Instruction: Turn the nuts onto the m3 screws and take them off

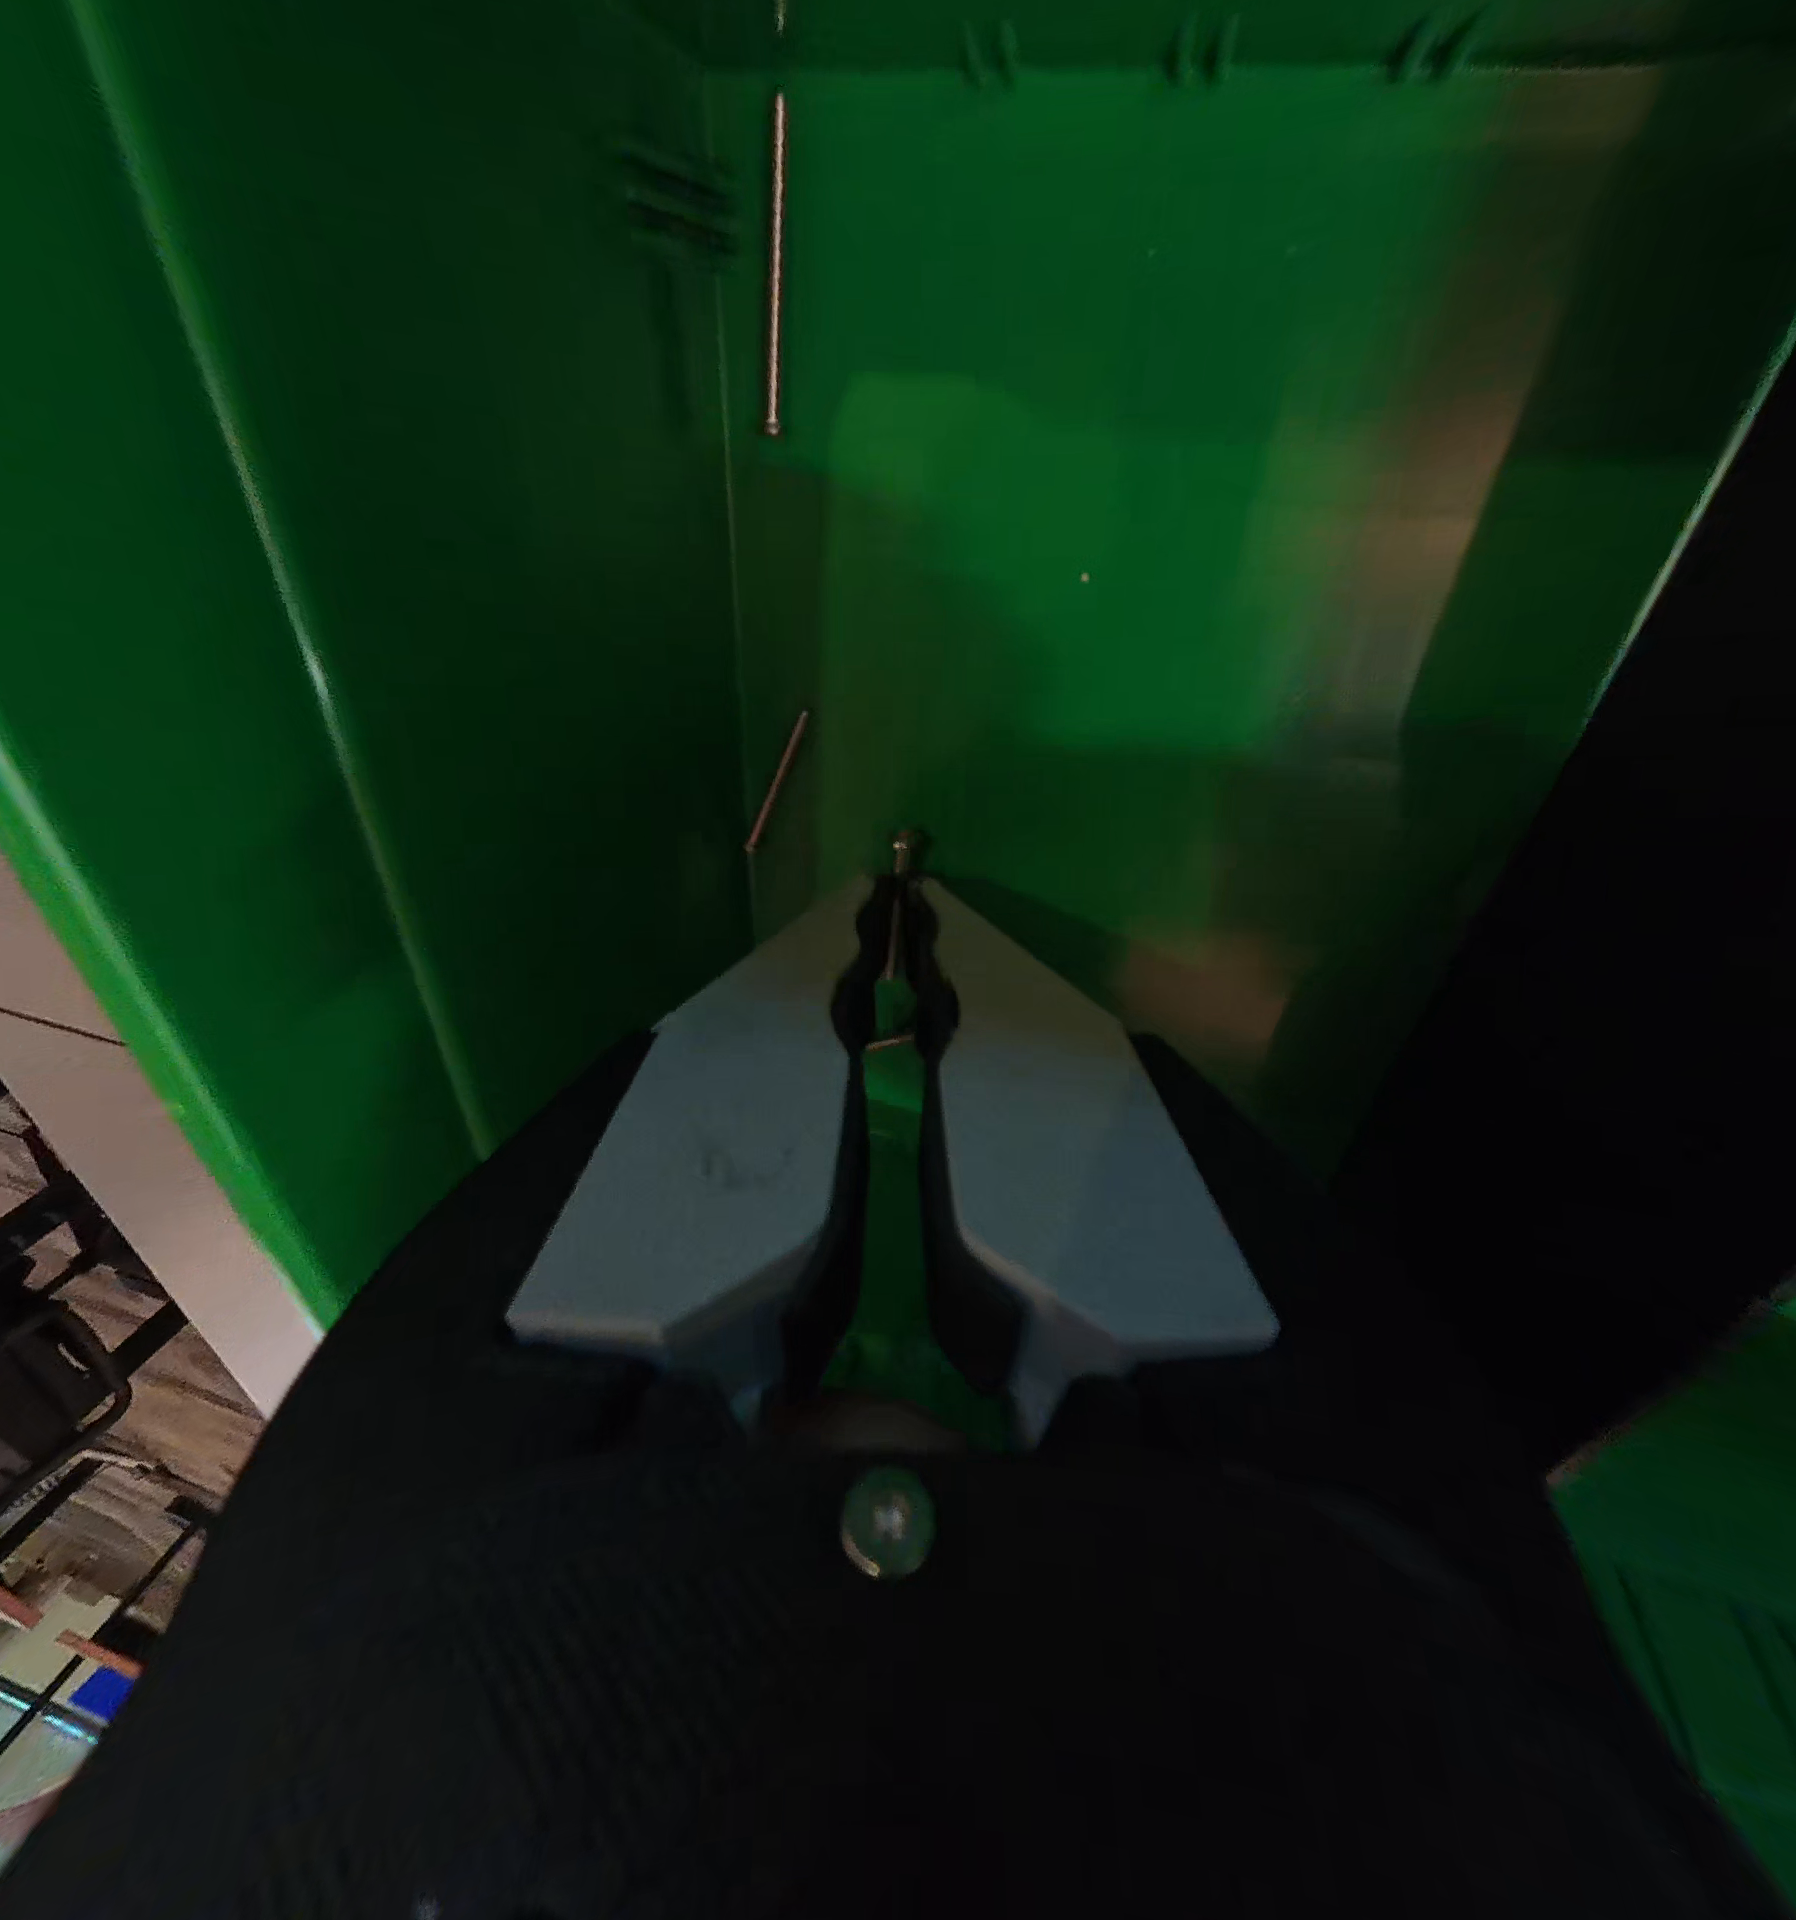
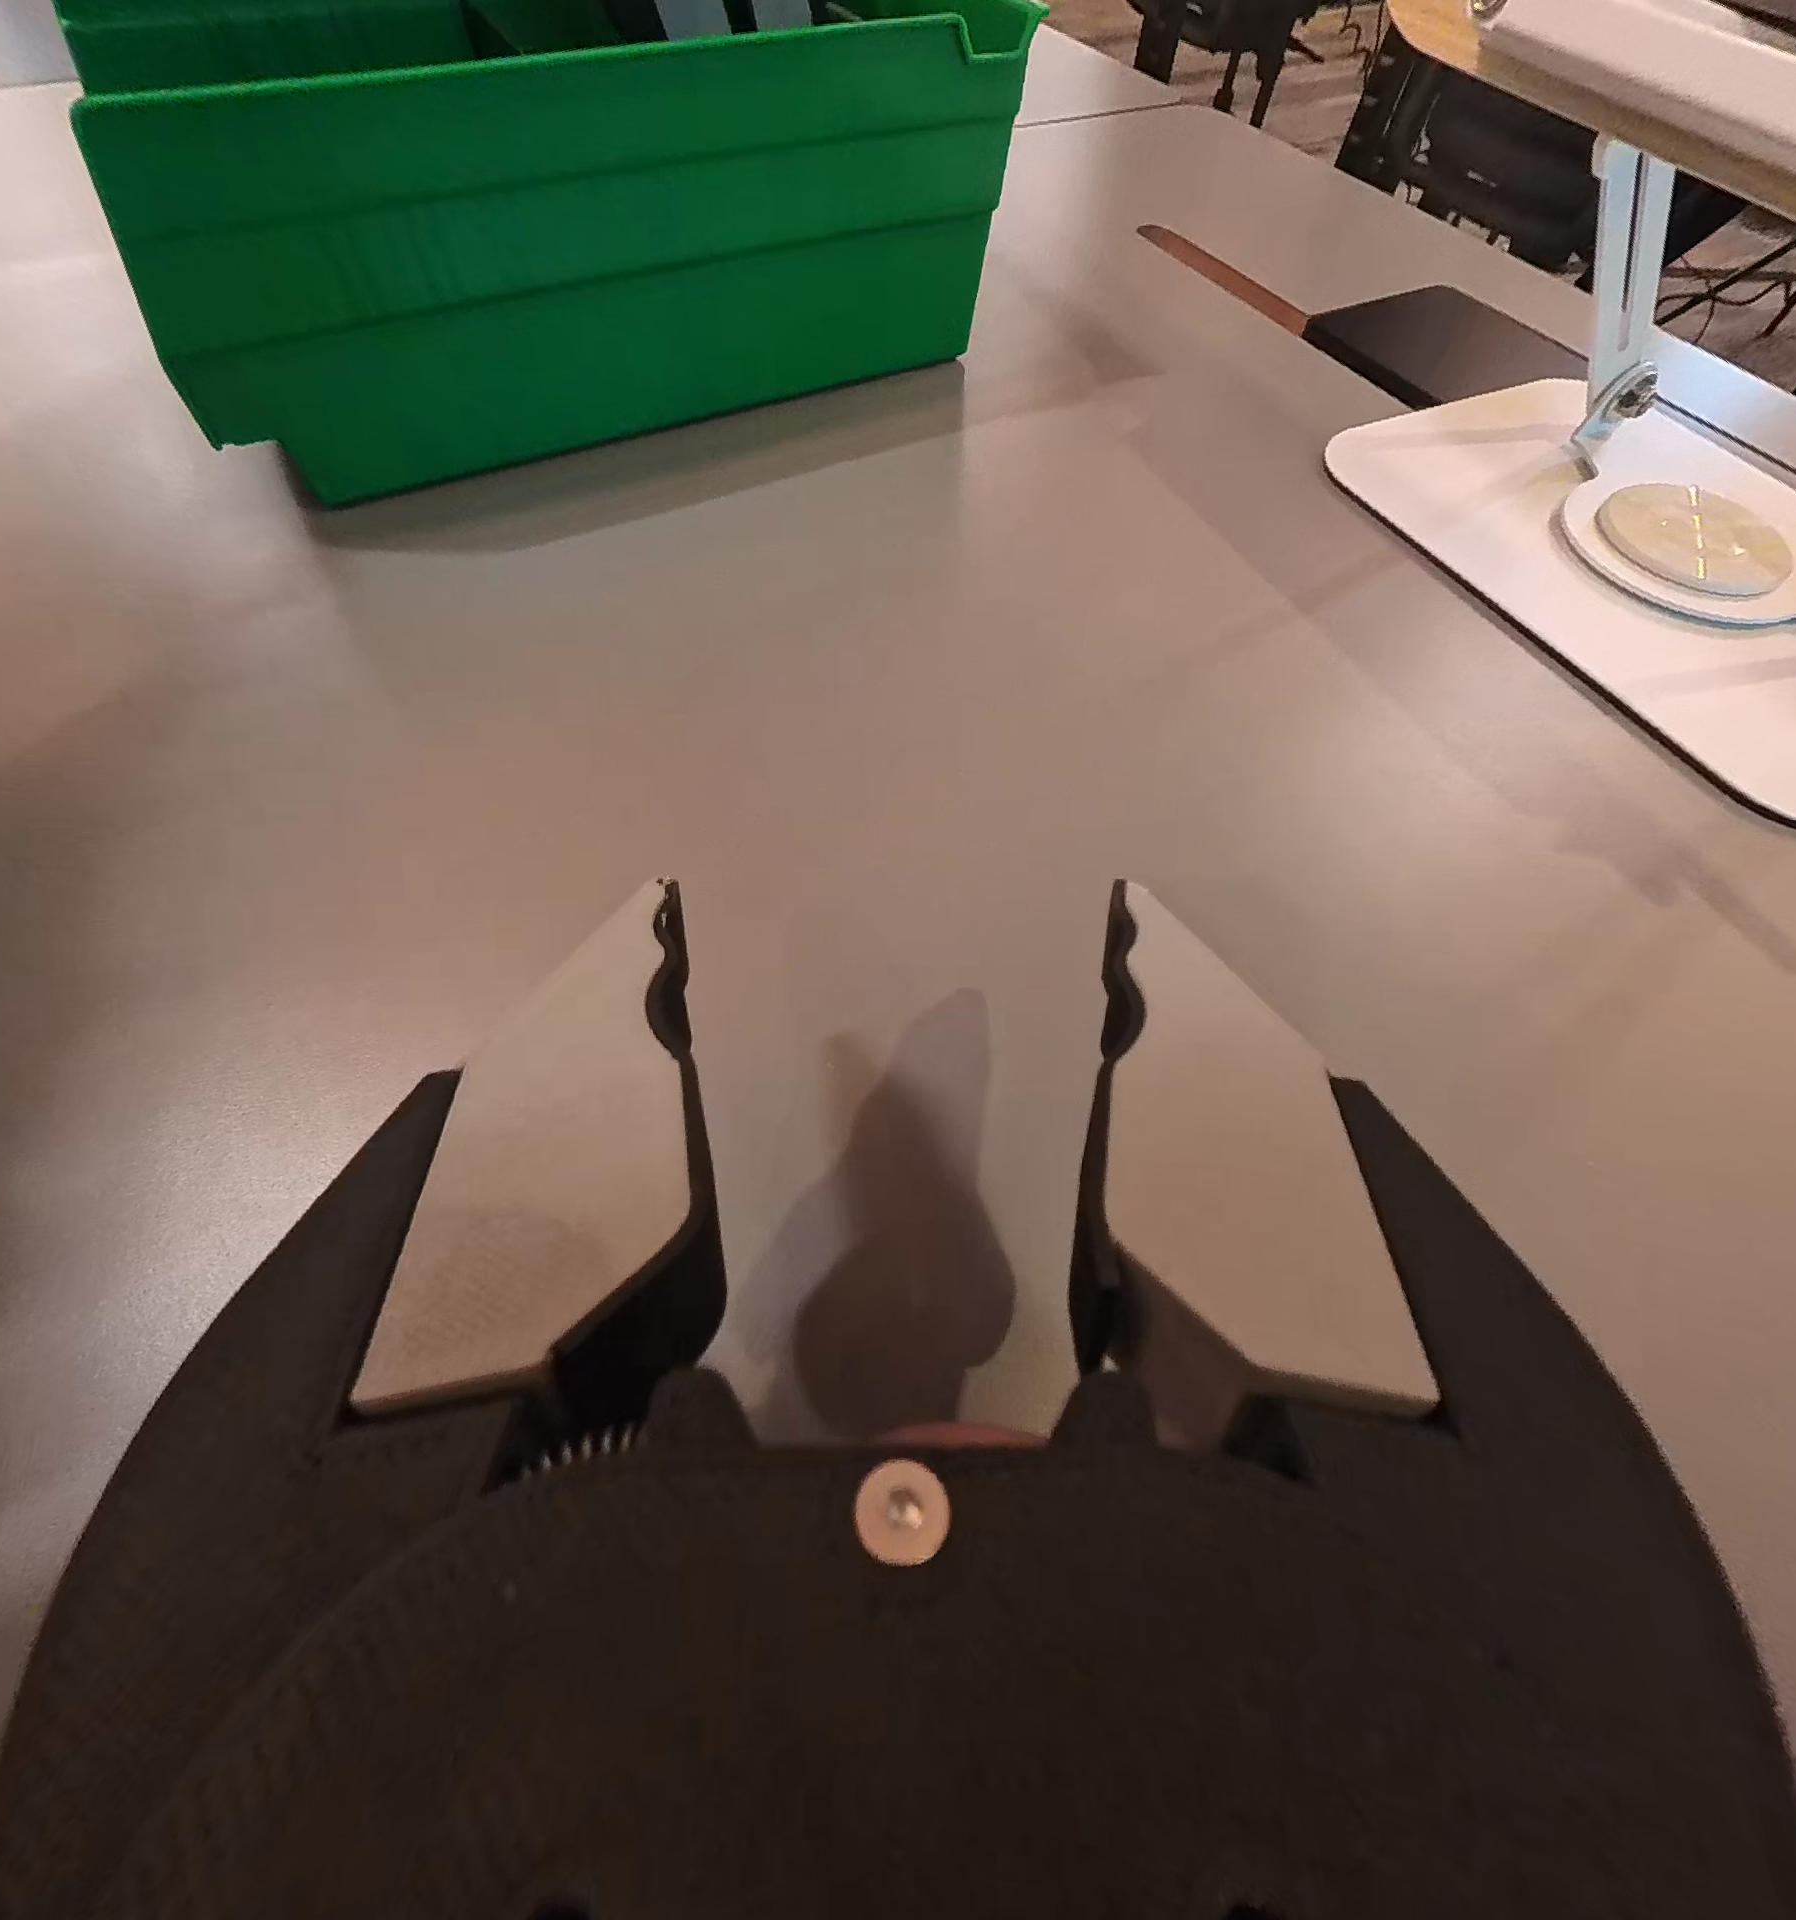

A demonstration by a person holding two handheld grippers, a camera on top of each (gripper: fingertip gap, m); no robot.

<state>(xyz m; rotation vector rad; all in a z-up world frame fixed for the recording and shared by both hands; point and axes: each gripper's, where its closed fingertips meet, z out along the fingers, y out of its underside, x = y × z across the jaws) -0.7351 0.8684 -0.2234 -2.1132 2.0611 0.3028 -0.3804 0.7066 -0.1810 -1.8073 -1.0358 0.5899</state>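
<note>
In the left wrist view my left gripper (image 1: pixel 902 885) reaches into a green bin (image 1: pixel 1081 520) and is shut on a thin metal screw (image 1: pixel 904 847), whose head sticks out past the fingertips near the bin's floor. A long screw (image 1: pixel 775 260) lies farther off along the bin's inner corner, and a shorter one (image 1: pixel 778 779) lies closer. No nut shows in either view. In the right wrist view my right gripper (image 2: pixel 892 896) is open and empty, low over the grey table (image 2: pixel 665 675). The green bin (image 2: pixel 551 249) stands ahead of it to the left.
A white flat stand base (image 2: pixel 1559 582) with a metal bracket (image 2: pixel 1626 270) sits at the right of the table. A dark slot (image 2: pixel 1434 332) lies behind it. Chairs and another table stand beyond the far edge. The bin's tall walls close in around the left gripper. The gap from one gripper's tips to the other's is roughly 40 cm.
</note>
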